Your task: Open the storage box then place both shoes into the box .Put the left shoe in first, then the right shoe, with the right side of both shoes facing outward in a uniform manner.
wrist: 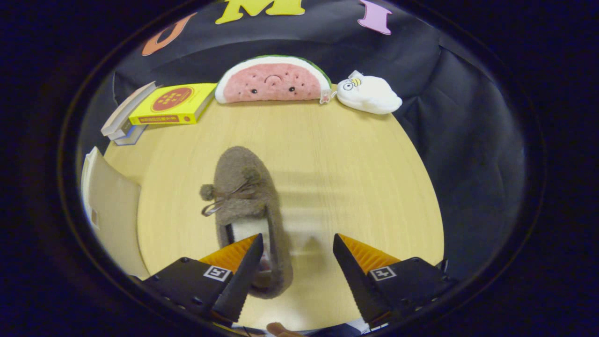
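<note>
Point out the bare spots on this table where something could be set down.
Bare tabletop lies between the brown shoe, the white plush and the open gripper. The far edge is crowded: books, watermelon plush. A box panel crowds the shoe's other side.

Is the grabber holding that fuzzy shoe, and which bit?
Nothing is held. The gripper is open; one finger sits over the fuzzy brown slipper's heel opening, the other over bare wooden table.
</note>
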A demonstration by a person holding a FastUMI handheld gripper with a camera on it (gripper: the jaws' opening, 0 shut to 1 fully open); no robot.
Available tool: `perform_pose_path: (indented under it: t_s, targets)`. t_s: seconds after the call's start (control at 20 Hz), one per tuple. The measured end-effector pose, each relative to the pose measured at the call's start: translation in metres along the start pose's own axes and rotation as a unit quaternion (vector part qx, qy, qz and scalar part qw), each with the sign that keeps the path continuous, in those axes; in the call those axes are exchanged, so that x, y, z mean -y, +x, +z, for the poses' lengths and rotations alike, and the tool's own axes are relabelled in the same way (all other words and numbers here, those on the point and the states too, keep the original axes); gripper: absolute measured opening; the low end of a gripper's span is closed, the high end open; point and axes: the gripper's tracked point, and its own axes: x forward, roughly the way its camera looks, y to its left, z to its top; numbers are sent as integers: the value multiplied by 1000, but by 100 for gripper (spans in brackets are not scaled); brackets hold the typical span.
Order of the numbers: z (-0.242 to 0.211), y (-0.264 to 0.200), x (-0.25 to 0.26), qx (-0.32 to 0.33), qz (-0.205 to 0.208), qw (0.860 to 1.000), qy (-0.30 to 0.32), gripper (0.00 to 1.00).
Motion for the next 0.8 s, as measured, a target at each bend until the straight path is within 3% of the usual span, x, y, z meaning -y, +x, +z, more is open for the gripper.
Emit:
perform_pose_path:
  t_s: [0.2,0.3,0.4,0.55,0.65,0.8]
  targets:
    - [-1,17,-14,-21,25,999,-15,45]
    - [2,20,-21,-18,36,999,-13,44]
    - [1,15,-28,-32,58,998,0,12]
    - [2,21,-29,-30,73,996,46,0]
    - [-1,19,-28,-40,96,991,89,0]
    - [-7,7,-41,-73,164,967,180,0]
